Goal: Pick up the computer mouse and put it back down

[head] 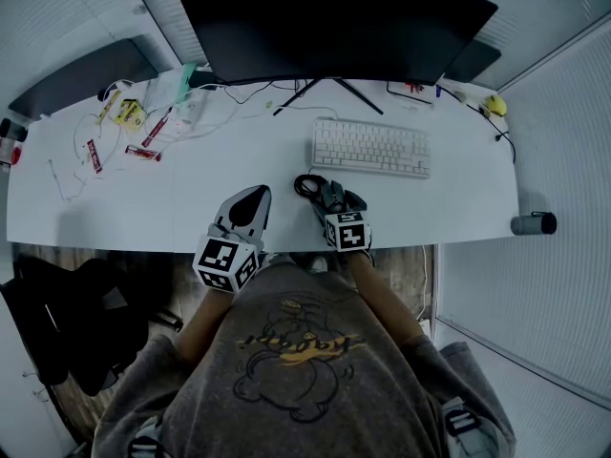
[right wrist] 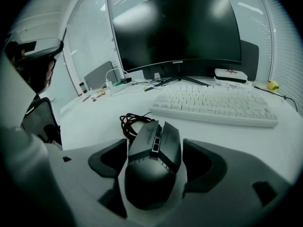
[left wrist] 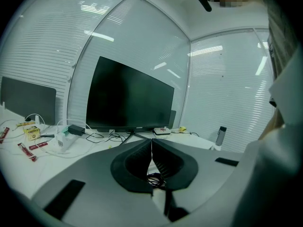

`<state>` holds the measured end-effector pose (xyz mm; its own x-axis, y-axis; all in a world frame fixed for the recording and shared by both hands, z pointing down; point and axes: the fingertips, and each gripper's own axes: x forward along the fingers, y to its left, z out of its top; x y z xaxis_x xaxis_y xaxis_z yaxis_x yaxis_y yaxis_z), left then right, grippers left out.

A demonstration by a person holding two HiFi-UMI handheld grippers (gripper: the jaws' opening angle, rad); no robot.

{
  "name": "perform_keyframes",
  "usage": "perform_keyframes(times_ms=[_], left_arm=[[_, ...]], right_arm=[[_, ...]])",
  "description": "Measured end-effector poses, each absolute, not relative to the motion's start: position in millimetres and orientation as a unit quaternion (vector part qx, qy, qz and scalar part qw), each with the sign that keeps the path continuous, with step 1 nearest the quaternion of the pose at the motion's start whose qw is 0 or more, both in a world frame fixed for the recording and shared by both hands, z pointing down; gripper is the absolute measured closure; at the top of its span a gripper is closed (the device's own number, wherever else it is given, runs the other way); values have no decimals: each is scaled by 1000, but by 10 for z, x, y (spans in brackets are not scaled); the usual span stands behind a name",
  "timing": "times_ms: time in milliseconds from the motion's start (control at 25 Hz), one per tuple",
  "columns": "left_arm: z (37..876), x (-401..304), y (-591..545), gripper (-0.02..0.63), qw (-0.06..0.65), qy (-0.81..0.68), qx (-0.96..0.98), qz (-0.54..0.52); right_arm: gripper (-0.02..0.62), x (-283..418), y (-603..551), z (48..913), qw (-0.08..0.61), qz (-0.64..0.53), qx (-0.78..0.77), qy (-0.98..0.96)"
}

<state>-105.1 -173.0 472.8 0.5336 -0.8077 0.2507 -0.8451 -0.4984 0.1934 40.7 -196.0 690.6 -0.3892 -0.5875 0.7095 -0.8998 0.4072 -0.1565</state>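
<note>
Two grippers show in the head view, the left gripper (head: 250, 201) and the right gripper (head: 329, 198), both on the person's side of the keyboard (head: 370, 147). In the left gripper view its jaws meet, empty. In the right gripper view the jaws stand wide astride the computer mouse (right wrist: 151, 164), which lies on the bench (right wrist: 94, 119) near the keyboard.

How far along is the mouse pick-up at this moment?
Done: only the approach. The right gripper straddles the computer mouse, which lies on the desk with its cable coiled ahead. In hand: the grasp; the jaws stand apart with gaps beside the mouse, so no grip shows yet. Left to do: close, lift, set it back down. The left gripper is shut and empty.
</note>
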Motion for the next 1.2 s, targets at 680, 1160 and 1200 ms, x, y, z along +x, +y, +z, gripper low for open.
perform_keyframes(times_ms=[680,1160,1200], left_arm=[[4746,-1059,-1714,586,149,-478,864,63],[4756,-1014,-1718,586,152,-472,866,60],[4756,-1007,-1718,586,152,-471,867,60]], right_arm=[[276,390,-1953,6912,295,263,468,-791],[281,282,-1943,6473,254,233,446,-826],[281,274,-1942,6421,249,231,445,-829]])
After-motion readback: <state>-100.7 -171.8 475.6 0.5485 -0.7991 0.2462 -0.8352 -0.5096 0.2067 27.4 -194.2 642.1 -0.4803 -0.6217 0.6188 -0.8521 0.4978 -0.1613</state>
